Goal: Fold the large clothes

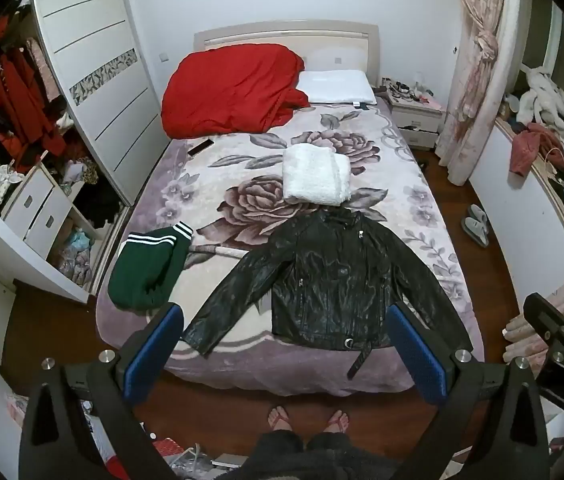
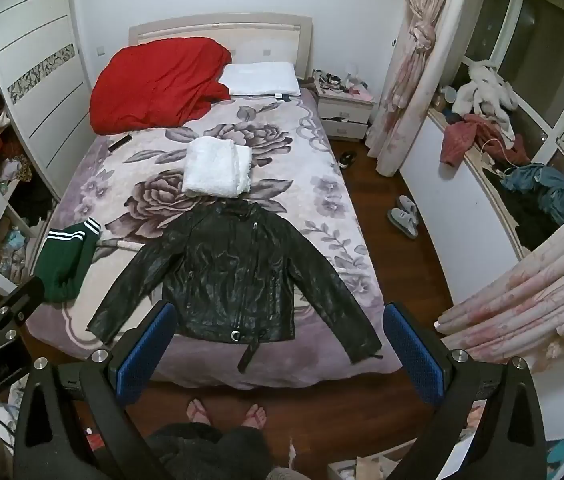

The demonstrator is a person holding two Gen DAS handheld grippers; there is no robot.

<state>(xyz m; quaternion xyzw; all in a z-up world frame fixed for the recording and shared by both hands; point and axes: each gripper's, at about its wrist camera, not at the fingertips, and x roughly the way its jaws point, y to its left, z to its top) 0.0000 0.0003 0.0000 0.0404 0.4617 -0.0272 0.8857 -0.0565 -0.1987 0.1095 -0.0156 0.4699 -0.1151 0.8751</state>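
Both my claws are up in the air at the foot of the bed, nothing in them: my left gripper has its blue pads spread wide apart, my right gripper the same, fingers wide and empty. The black leather jacket lies flat, front up, on the floral blanket at the near end of the bed, collar toward the headboard, hem just short of the foot edge, belt strap hanging over that edge. Both sleeves are spread out and down; the sleeve on my right ends close to the bed's right foot corner, the sleeve on my left ends on the blanket with some room to the side edge. A folded white fleece sits just beyond the collar, near or touching, can't tell. A green garment with white stripes is bunched at the left bed edge, apart from the left sleeve. Red bedding and a white pillow are at the head, well apart from the jacket. Wood floor runs along the right side with slippers on it; my feet stand at the foot edge.
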